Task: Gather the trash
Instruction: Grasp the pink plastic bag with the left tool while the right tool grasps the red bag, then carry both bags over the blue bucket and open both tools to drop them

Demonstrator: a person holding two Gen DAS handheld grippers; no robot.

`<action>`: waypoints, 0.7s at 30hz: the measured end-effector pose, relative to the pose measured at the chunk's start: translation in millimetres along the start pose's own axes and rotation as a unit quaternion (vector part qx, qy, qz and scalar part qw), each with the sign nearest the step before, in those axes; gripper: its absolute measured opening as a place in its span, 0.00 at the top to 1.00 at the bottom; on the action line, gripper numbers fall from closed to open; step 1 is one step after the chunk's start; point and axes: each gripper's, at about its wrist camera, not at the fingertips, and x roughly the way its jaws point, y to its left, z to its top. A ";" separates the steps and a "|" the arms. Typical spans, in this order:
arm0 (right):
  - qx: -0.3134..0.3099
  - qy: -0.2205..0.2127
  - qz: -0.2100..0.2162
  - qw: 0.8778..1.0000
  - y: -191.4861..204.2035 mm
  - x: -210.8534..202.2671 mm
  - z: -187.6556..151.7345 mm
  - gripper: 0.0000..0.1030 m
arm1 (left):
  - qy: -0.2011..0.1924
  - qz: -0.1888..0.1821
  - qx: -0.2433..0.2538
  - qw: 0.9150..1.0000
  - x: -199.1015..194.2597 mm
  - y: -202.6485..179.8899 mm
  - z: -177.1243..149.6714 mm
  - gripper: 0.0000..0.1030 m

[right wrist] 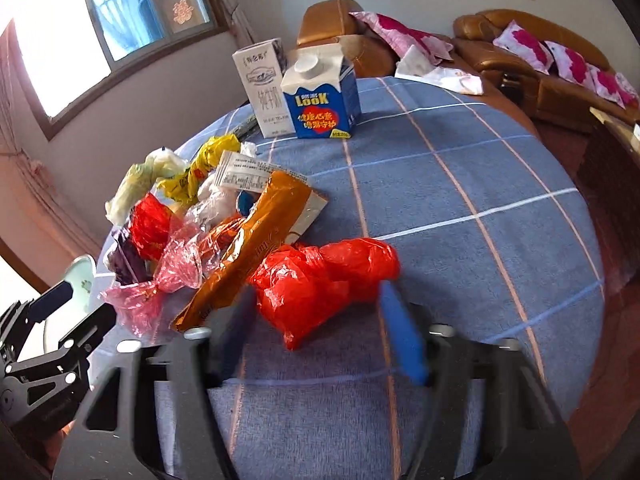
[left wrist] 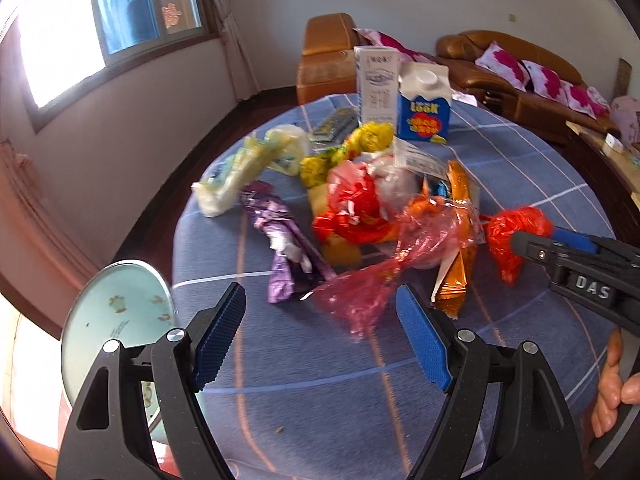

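At the far left a pale round plate (left wrist: 116,320) overhangs the edge of the blue checked surface (left wrist: 304,364), clear of the litter. The left gripper (left wrist: 320,336) hangs above the cloth with its fingers (left wrist: 222,332) spread wide and empty, aimed at the pink cellophane (left wrist: 360,296), probably its next pick. The trash lies heaped mid-surface: a purple wrapper (left wrist: 280,252), a crumpled red wrapper (left wrist: 352,208), an orange packet (left wrist: 456,264). Two cartons (left wrist: 424,104) stand upright behind. Furthest right, the red plastic bag (right wrist: 320,280) lies apart from the heap; the right gripper (right wrist: 316,328) brackets its near end, fingers (right wrist: 400,336) blurred; whether they already pinch it I cannot tell.
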 end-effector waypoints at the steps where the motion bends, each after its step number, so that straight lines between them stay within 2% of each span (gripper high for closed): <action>1: -0.003 0.003 0.001 1.000 0.1 2.2 -0.4 0.68 | 0.002 0.000 0.003 1.000 2.5 -1.6 0.4 0.26; 3: -0.016 -0.002 -0.006 1.000 1.8 3.1 -2.0 0.80 | 0.007 -0.003 0.004 1.000 6.6 -4.2 0.5 0.26; 5: -0.029 -0.005 -0.007 1.000 3.5 2.5 -2.9 0.87 | 0.012 -0.006 0.002 1.000 10.8 -6.6 1.3 0.27; 6: -0.034 -0.009 -0.007 0.999 4.1 1.2 -3.2 0.89 | 0.016 -0.008 0.001 1.000 13.5 -7.6 1.3 0.34; 7: -0.039 -0.013 -0.007 0.999 4.7 0.1 -3.6 0.90 | 0.022 -0.012 0.001 1.000 16.4 -8.7 1.0 0.43; 10: -0.056 -0.031 -0.008 0.998 7.9 -7.4 -5.4 0.92 | 0.038 -0.030 -0.008 0.999 22.2 -9.9 -1.3 0.56; 16: -0.107 -0.084 -0.059 0.989 19.2 -29.1 -10.8 0.92 | 0.030 -0.040 -0.007 0.999 19.6 -14.3 -4.4 0.65; 21: -0.157 -0.139 -0.100 0.973 35.2 -48.7 -16.9 0.92 | 0.014 -0.047 -0.018 0.999 2.6 -7.9 -4.2 0.67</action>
